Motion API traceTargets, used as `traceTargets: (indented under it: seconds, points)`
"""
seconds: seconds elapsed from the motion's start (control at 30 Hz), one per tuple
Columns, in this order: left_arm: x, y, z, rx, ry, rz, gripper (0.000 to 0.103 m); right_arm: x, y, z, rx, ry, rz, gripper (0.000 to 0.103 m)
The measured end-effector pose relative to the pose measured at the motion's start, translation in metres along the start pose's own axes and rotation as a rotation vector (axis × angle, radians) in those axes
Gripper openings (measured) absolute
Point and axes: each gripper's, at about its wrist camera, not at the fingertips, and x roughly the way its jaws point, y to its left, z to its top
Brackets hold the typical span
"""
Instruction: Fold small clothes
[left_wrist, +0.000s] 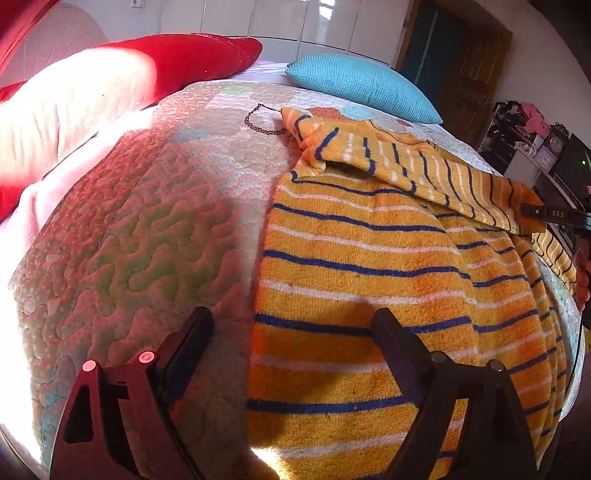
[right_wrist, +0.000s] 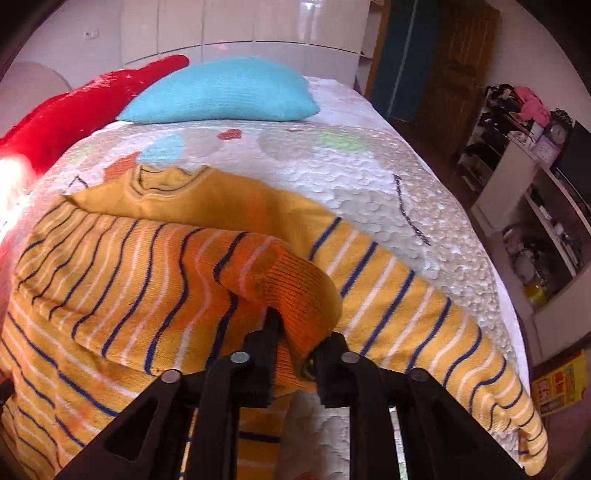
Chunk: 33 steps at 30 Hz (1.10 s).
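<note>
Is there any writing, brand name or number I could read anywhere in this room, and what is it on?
"DAS": white letters on the black right gripper finger, seen from the left wrist view.
Yellow and red sign on the floor: has characters, too blurred to read.
Clock faces on the shelf: numerals too small to read.
Nothing else is legible.

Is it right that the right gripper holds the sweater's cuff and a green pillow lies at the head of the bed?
Not quite: the pillow is blue, as the right wrist view shows. The right gripper does hold the sweater's cuff.
</note>
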Motion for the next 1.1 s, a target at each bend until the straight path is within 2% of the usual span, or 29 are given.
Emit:
traceTargets:
  seconds: [0.1, 0.2, 0.3, 0.4, 0.47, 0.57, 0.63, 0.67, 0.7, 0.73, 0.77, 0.83, 0.87, 0.97, 1.1]
  points:
    - [-0.001, 0.002, -0.002, -0.011, -0.012, -0.011, 0.088, -0.020, -0.006, 0.006, 0.052, -0.058, 0.024, 0.051]
    - [-0.003, 0.005, -0.002, -0.030, -0.022, -0.033, 0.088, -0.047, 0.015, 0.012, 0.067, -0.156, 0.079, 0.056]
    - [-0.004, 0.008, -0.003, -0.042, -0.030, -0.048, 0.088, -0.057, 0.061, 0.022, 0.013, -0.179, 0.181, 0.056]
    - [-0.008, 0.012, -0.005, -0.066, -0.047, -0.077, 0.088, -0.044, 0.124, 0.031, -0.073, -0.109, 0.328, 0.056]
    - [-0.010, 0.018, -0.006, -0.097, -0.065, -0.113, 0.088, -0.032, 0.169, 0.033, -0.135, -0.062, 0.384, 0.055]
    - [-0.014, 0.027, -0.009, -0.149, -0.091, -0.167, 0.088, -0.009, 0.233, 0.042, -0.241, -0.004, 0.399, 0.038]
    - [-0.016, 0.030, -0.012, -0.171, -0.107, -0.191, 0.088, 0.013, 0.271, 0.047, -0.277, 0.079, 0.412, 0.030]
    - [-0.017, 0.031, -0.013, -0.178, -0.113, -0.200, 0.088, 0.026, 0.288, 0.047, -0.278, 0.144, 0.453, 0.016]
    - [-0.018, 0.032, -0.013, -0.183, -0.117, -0.206, 0.088, 0.036, 0.304, 0.046, -0.275, 0.198, 0.488, 0.013]
    - [-0.018, 0.032, -0.013, -0.187, -0.120, -0.212, 0.088, 0.037, 0.318, 0.044, -0.289, 0.192, 0.468, 0.012]
    - [-0.019, 0.033, -0.014, -0.190, -0.124, -0.218, 0.088, 0.036, 0.332, 0.044, -0.311, 0.181, 0.472, 0.011]
    - [-0.020, 0.033, -0.015, -0.196, -0.129, -0.228, 0.088, 0.039, 0.353, 0.044, -0.291, 0.244, 0.594, 0.011]
    - [-0.020, 0.033, -0.015, -0.198, -0.130, -0.231, 0.088, 0.038, 0.366, 0.040, -0.306, 0.264, 0.628, 0.011]
    - [-0.020, 0.033, -0.016, -0.201, -0.130, -0.237, 0.088, 0.025, 0.392, 0.031, -0.402, 0.201, 0.570, 0.011]
    - [-0.023, 0.032, -0.018, -0.207, -0.136, -0.246, 0.088, 0.004, 0.370, 0.029, -0.359, 0.177, 0.623, 0.026]
